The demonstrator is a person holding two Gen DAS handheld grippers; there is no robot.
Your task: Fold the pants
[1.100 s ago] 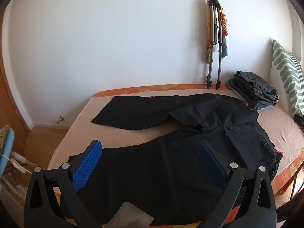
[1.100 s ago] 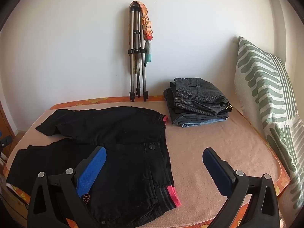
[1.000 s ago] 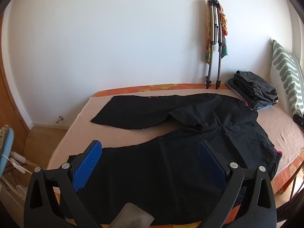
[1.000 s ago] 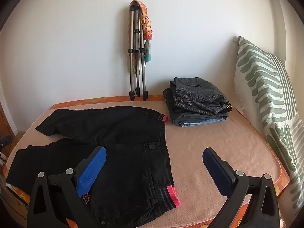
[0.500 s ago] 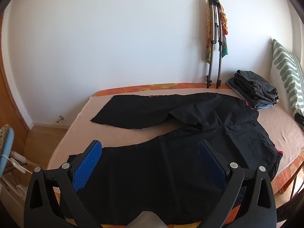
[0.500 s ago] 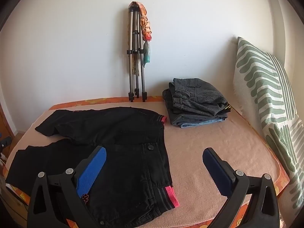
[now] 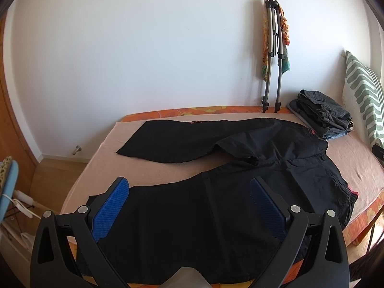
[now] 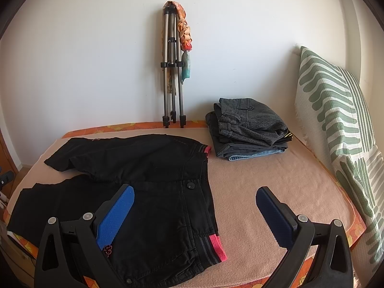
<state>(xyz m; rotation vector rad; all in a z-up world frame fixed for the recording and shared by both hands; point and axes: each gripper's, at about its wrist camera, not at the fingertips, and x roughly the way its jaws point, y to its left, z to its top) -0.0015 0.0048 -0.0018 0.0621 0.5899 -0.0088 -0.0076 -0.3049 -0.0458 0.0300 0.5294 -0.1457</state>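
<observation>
Black pants (image 7: 240, 168) lie spread flat on the bed, legs apart and pointing left, waistband with a pink edge at the right. They also show in the right wrist view (image 8: 148, 180), with the pink waistband end (image 8: 216, 247) near the front edge. My left gripper (image 7: 189, 192) is open and empty, above the near leg. My right gripper (image 8: 195, 200) is open and empty, above the waist area near the button (image 8: 190, 185).
A beige sheet covers the bed (image 8: 276, 187), with an orange mattress edge. A stack of folded clothes (image 8: 249, 132) sits at the back right. A green-striped pillow (image 8: 340, 129) leans at the right. A folded tripod (image 8: 172, 67) leans on the wall. Wooden floor (image 7: 55, 180) lies left.
Both grippers have drifted very slightly; the view barely shifts. Both stay open and empty. The pants have not moved.
</observation>
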